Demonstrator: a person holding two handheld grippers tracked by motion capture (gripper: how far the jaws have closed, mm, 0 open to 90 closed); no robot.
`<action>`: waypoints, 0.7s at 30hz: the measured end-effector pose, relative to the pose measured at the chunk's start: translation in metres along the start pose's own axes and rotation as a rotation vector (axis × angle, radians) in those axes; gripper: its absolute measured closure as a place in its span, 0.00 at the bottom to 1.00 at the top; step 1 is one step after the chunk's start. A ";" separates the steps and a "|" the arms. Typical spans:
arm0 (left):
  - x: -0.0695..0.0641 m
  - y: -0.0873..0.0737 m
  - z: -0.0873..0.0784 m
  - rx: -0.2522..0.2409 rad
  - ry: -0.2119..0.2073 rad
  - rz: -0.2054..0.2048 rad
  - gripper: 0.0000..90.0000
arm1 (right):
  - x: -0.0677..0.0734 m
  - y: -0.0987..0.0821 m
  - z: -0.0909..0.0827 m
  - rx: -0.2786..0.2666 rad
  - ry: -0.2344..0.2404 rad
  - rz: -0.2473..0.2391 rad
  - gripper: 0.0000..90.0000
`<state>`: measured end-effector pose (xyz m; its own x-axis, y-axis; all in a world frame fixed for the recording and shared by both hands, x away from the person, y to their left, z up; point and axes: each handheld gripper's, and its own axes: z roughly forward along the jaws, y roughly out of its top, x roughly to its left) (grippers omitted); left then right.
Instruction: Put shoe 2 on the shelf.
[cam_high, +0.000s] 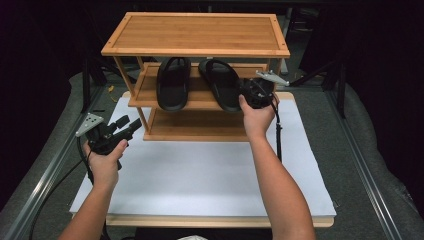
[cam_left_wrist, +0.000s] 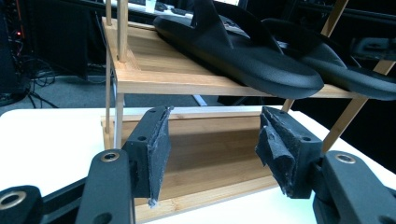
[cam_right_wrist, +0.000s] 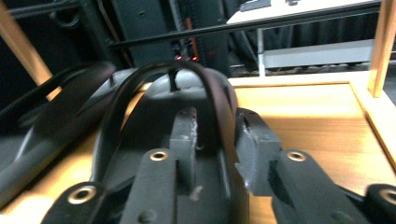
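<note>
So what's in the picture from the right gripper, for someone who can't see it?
The right gripper has its two black jaws closed on the thin strap of a black rubber flip-flop sandal, which lies on a light bamboo shelf. A second black flip-flop sandal sits beside it, blurry.

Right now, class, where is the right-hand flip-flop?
In the high view, the right-hand flip-flop lies on the rack's middle shelf, beside its twin, its strap pinched by the right gripper.
</note>
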<state>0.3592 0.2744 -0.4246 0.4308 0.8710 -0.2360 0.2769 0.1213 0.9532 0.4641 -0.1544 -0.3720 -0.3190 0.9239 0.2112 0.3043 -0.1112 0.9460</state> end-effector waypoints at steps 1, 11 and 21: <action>0.000 0.000 0.000 0.000 0.001 0.000 0.48 | 0.000 -0.001 -0.006 0.003 -0.006 -0.029 0.73; -0.013 0.009 0.016 -0.004 -0.013 0.041 0.45 | -0.006 -0.018 -0.053 0.036 0.117 -0.074 0.65; -0.031 0.043 0.057 -0.010 -0.006 0.067 0.36 | 0.008 -0.026 -0.055 0.059 0.127 -0.119 0.63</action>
<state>0.4073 0.2257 -0.3870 0.4532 0.8745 -0.1728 0.2391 0.0675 0.9687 0.4043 -0.1641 -0.3812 -0.4654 0.8753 0.1315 0.3085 0.0211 0.9510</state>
